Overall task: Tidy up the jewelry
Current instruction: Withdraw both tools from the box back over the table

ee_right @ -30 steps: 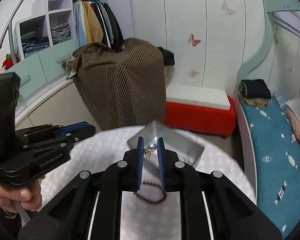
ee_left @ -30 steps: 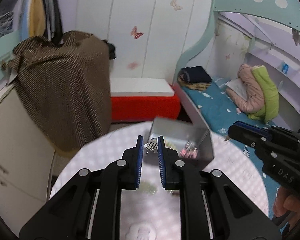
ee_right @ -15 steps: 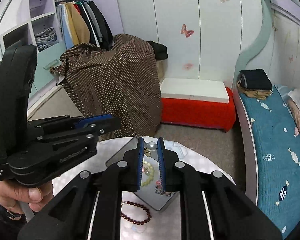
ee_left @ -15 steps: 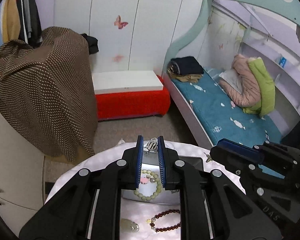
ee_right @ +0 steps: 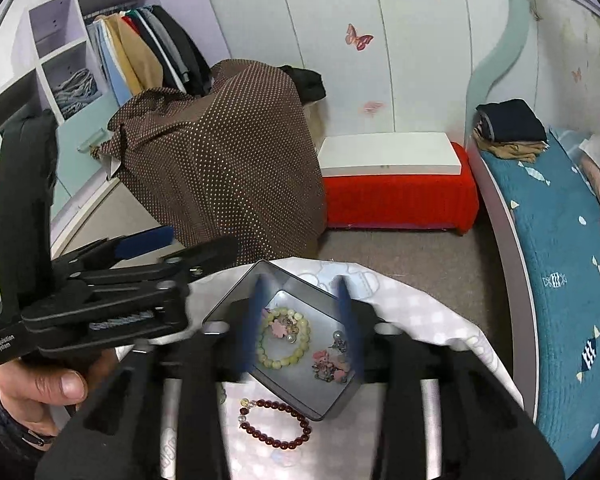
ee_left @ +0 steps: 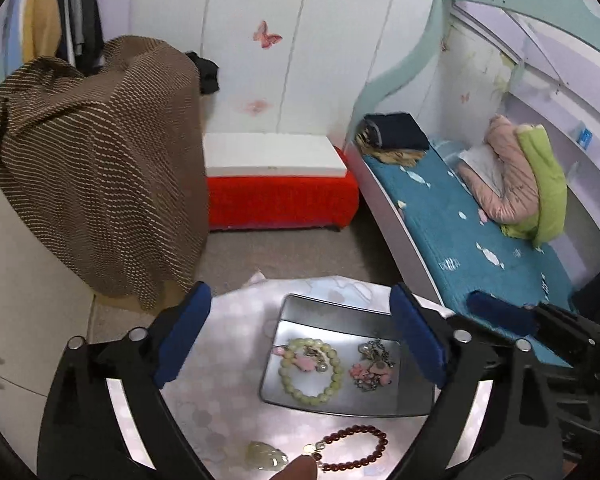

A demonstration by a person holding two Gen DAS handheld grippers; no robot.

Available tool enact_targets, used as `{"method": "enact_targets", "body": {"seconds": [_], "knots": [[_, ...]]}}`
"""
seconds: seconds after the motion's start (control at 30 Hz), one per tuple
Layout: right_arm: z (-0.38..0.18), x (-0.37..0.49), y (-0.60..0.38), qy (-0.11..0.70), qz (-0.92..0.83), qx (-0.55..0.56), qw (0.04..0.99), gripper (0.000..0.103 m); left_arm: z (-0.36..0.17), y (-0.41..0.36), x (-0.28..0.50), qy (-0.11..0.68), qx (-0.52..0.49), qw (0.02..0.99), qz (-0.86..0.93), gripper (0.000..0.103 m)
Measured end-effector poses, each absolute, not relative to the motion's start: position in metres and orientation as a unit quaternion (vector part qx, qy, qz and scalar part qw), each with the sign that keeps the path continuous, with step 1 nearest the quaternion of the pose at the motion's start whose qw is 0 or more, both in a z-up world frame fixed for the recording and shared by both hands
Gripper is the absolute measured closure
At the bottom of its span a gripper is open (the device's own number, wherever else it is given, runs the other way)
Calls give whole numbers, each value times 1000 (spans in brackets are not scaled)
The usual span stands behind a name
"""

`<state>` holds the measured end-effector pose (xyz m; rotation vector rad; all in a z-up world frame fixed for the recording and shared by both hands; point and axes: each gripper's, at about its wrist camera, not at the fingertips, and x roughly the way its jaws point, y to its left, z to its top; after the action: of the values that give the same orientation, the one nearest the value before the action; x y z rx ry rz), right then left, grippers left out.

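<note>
Both claws have sprung open and dropped their charms into the tin

Left claw (ee_left: 300, 340) and right claw (ee_right: 302, 322) gape, holding nothing; metal tin (ee_left: 332, 312) has the green bracelet (ee_left: 311, 372) and pink charms (ee_left: 370, 370), while red bracelet (ee_left: 352, 450) and jade pendant (ee_left: 266, 456) wait on the worktop (ee_left: 220, 360)

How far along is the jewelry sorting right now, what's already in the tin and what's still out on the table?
Done: the pale green bead bracelet and the pink charm pieces lie inside the metal tin. In hand: nothing; the left gripper and right gripper are both open above the tin. Left: the dark red bead bracelet and the pale jade pendant lie on the table outside it.
</note>
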<state>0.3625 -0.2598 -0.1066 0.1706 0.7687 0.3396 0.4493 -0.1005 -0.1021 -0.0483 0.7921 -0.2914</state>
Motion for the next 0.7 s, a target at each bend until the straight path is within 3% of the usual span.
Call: {"method": "enact_targets", "body": {"seconds": [0.03,0.1,0.7], "knots": [[-104,360,-262,367,154,85,913,15,-100,-98,446,379,-28,914,-141,10],[-101,357,-264,357,153,95,916,7,-93,-88,439,367,-37,920,-133,7],[-76,312,-267,313,118,86,939,7,-60,-44,355,301,-17,950,-83,6]]}}
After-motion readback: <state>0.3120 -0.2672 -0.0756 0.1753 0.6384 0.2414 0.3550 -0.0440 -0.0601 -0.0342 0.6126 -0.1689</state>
